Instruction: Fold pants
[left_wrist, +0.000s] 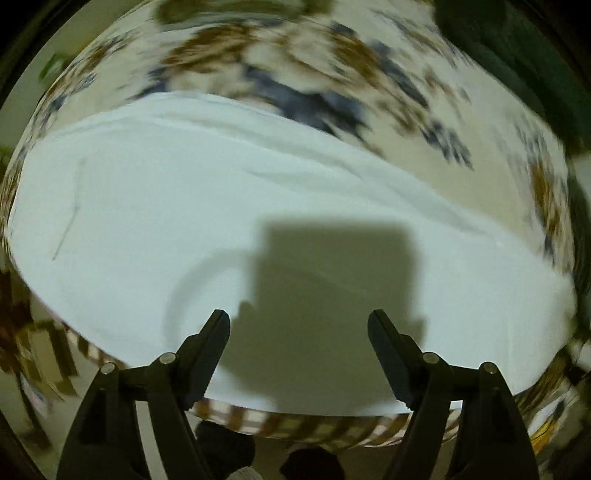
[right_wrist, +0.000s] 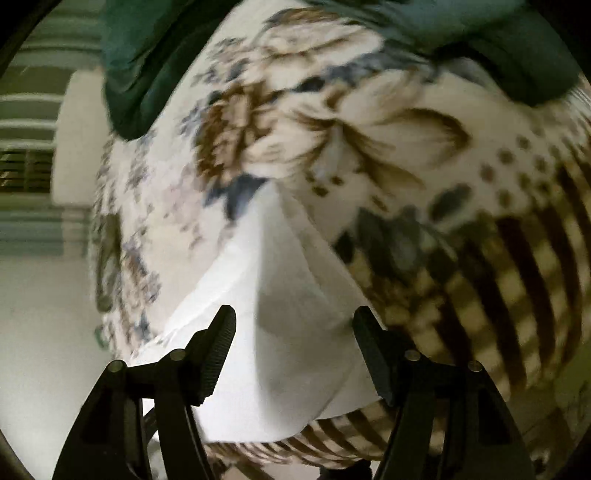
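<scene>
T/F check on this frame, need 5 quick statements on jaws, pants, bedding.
1. The left gripper has its jaws spread apart. True.
2. The right gripper is clamped on the white pants. False: its jaws are open with the fabric showing between them, not pinched.
3. The pants lie on a floral bedspread. True.
4. The pants are black. False: they are white.
5. A dark green cloth lies at the far side of the bedspread. True.
</scene>
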